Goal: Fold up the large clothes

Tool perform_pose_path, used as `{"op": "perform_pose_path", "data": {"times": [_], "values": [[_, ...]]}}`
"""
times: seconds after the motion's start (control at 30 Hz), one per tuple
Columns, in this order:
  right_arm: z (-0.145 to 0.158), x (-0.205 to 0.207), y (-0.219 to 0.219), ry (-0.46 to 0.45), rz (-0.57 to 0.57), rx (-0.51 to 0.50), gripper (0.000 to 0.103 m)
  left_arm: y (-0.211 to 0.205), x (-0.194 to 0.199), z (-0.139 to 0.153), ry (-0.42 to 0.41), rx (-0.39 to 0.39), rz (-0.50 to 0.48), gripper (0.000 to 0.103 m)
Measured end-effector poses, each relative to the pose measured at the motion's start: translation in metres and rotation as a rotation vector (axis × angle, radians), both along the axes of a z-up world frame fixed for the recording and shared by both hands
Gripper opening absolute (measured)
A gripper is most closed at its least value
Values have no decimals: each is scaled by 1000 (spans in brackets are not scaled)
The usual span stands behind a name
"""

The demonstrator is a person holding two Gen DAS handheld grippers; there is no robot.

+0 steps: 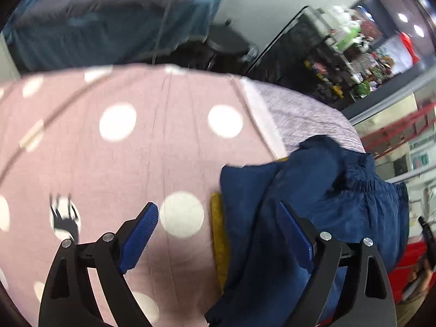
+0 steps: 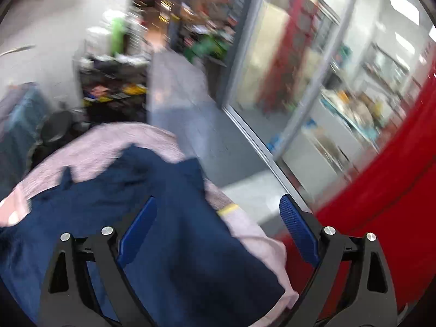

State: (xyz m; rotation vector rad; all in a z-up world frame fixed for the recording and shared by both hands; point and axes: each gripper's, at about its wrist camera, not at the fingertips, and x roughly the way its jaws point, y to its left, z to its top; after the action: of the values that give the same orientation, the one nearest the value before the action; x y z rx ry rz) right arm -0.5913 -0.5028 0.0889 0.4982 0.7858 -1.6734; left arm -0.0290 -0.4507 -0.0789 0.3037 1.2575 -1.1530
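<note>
A navy blue garment point(image 1: 308, 190) with a gathered elastic band lies bunched on a pink cover with white dots point(image 1: 136, 150). A yellow strip point(image 1: 219, 239) shows along its left edge. My left gripper point(image 1: 218, 218) hangs above the cover, open, its right pad over the garment's edge and nothing pinched. In the right wrist view the same navy garment point(image 2: 169, 218) is spread over a pale lilac cloth point(image 2: 114, 141). My right gripper point(image 2: 218, 212) is open above the garment's right edge, with nothing between its blue pads point(image 2: 297, 229).
The pink cover ends at a far edge with a dark stool point(image 1: 226, 43) and a blue-draped surface point(image 1: 109, 21) behind. Cluttered shelves point(image 1: 348, 54) stand at the right. A red panel point(image 2: 381, 185), glass partition point(image 2: 313, 81) and grey floor point(image 2: 196, 125) lie to the right of the bed.
</note>
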Motion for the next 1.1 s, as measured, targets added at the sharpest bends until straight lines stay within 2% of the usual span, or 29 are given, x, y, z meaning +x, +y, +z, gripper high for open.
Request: {"op": "perform_pose_path", "data": {"times": [0.07,0.13,0.2,0.27,0.33,0.37,0.4,0.5,0.6,0.63,0.7,0.8,0.93,1.1], "values": [[-3,21,20,-9,106,29,90,0,-17,19,-49,-75,-64,86],[-13,38,37,-48,185,67,90,-7,-54,37,-130,-154,-210,86],[-31,56,53,-67,241,103,90,-22,-87,42,-191,-173,-361,86],[-46,68,59,-45,258,139,90,-41,-111,40,-235,-177,-464,86],[-59,70,63,-38,258,176,90,-59,-120,33,-242,-162,-513,87],[-62,68,64,-34,252,184,90,-75,-120,27,-250,-135,-516,88],[-64,66,66,-28,241,184,90,-87,-117,19,-238,-108,-513,95],[-69,50,64,-21,205,191,90,-116,-101,-6,-188,-24,-456,96],[-84,25,58,-106,140,222,95,-141,-86,-43,-109,117,-407,97],[-88,20,55,-142,129,231,96,-144,-84,-51,-107,145,-400,97],[-95,12,46,-197,99,243,97,-146,-84,-62,-98,161,-413,98],[-110,15,33,-183,66,272,97,-143,-89,-63,-138,159,-438,98],[-118,15,27,-192,-6,275,98,-135,-92,-47,-180,154,-435,97],[-116,22,33,-150,-32,259,98,-109,-101,-16,-317,109,-391,97]]}}
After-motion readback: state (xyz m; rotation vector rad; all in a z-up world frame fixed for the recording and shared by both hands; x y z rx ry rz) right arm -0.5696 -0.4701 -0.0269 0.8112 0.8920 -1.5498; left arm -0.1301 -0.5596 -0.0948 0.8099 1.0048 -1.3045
